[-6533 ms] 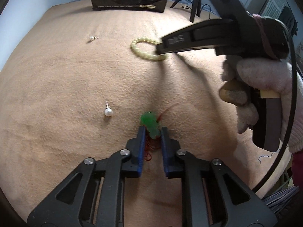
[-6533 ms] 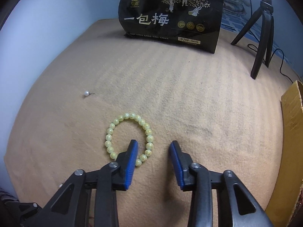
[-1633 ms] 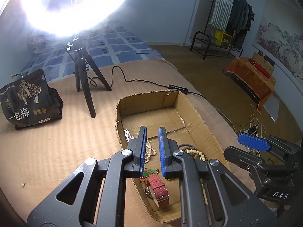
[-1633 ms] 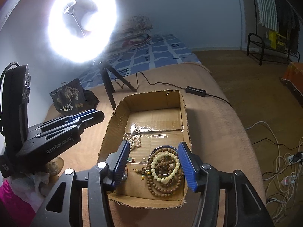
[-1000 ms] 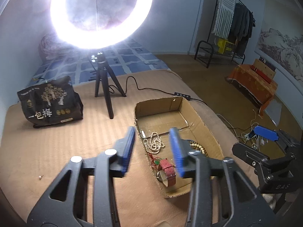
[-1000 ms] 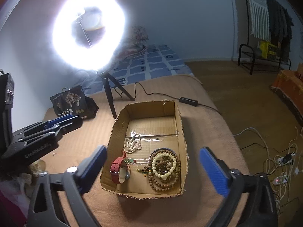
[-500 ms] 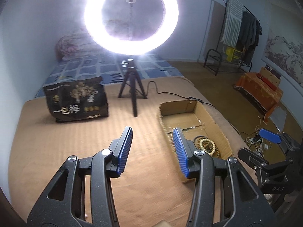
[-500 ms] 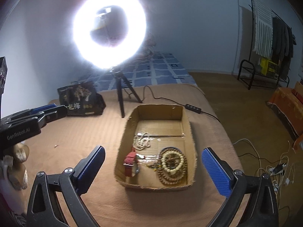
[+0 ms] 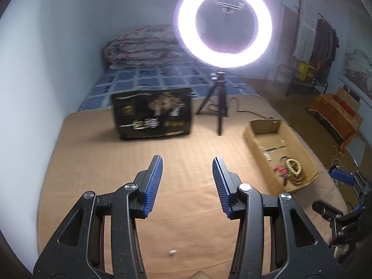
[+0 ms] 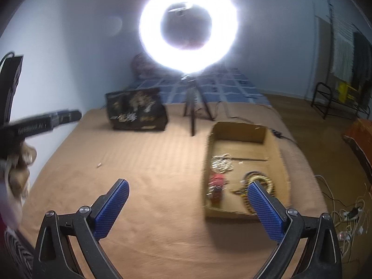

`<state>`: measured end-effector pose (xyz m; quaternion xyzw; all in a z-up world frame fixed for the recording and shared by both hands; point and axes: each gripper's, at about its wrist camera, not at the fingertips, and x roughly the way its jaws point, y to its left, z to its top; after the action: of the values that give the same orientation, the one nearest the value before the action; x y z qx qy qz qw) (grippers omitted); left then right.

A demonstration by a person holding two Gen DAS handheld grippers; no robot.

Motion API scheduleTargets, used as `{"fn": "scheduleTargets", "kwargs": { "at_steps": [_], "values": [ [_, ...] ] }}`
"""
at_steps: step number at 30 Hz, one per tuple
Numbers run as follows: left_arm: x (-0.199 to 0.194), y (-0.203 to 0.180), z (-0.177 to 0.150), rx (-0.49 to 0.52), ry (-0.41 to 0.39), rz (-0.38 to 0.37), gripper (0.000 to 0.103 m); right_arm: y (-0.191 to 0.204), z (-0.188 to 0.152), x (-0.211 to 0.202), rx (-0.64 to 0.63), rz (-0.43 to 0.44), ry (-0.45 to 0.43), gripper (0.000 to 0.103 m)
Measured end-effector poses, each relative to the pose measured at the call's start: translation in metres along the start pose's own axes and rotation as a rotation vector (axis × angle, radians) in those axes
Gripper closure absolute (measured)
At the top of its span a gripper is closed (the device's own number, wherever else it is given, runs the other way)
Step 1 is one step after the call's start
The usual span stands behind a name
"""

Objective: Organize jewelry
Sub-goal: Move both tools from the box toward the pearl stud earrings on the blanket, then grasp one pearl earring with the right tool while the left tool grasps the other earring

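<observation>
A cardboard box (image 9: 255,129) stands at the right of the tan blanket (image 9: 186,153) and holds a bead bracelet (image 9: 294,166), a red watch strap (image 9: 280,171) and a pale necklace. It also shows in the right wrist view (image 10: 240,131) with the strap (image 10: 217,181) inside. My left gripper (image 9: 187,160) is open and empty above the blanket. A small pearl earring (image 9: 172,251) lies below it. My right gripper (image 10: 189,187) is wide open and empty, left of the box. Another small earring (image 10: 99,165) lies on the blanket.
A black snack bag (image 9: 152,116) stands at the back of the blanket. A ring light on a tripod (image 9: 222,21) stands behind the box. Cables and a power strip (image 10: 348,214) lie on the floor to the right. A wall runs along the left.
Both grippers have swung left, away from the box. The left gripper has opened wider. The box now sits at the right of both views.
</observation>
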<state>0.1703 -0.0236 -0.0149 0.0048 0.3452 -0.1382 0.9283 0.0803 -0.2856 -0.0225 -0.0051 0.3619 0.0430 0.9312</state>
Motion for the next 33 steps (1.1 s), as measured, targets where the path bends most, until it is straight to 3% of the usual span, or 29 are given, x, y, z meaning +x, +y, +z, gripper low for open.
{"fn": "scheduleTargets", "kwargs": {
  "at_steps": [8,14,22,33],
  "values": [
    [0.001,0.083,-0.019,-0.045,0.02,0.068,0.057,0.062,-0.018,0.026,-0.05,0.082,0.059,0.003],
    [0.021,0.123,-0.046,-0.041,0.066,0.074,0.058,0.107,-0.037,0.056,-0.059,0.177,0.137,0.027],
    [0.055,0.14,-0.082,-0.059,0.133,0.029,0.058,0.159,-0.068,0.1,-0.116,0.297,0.244,0.06],
    [0.097,0.144,-0.109,-0.055,0.186,-0.034,0.058,0.199,-0.088,0.141,-0.202,0.324,0.304,0.073]
  ]
}}
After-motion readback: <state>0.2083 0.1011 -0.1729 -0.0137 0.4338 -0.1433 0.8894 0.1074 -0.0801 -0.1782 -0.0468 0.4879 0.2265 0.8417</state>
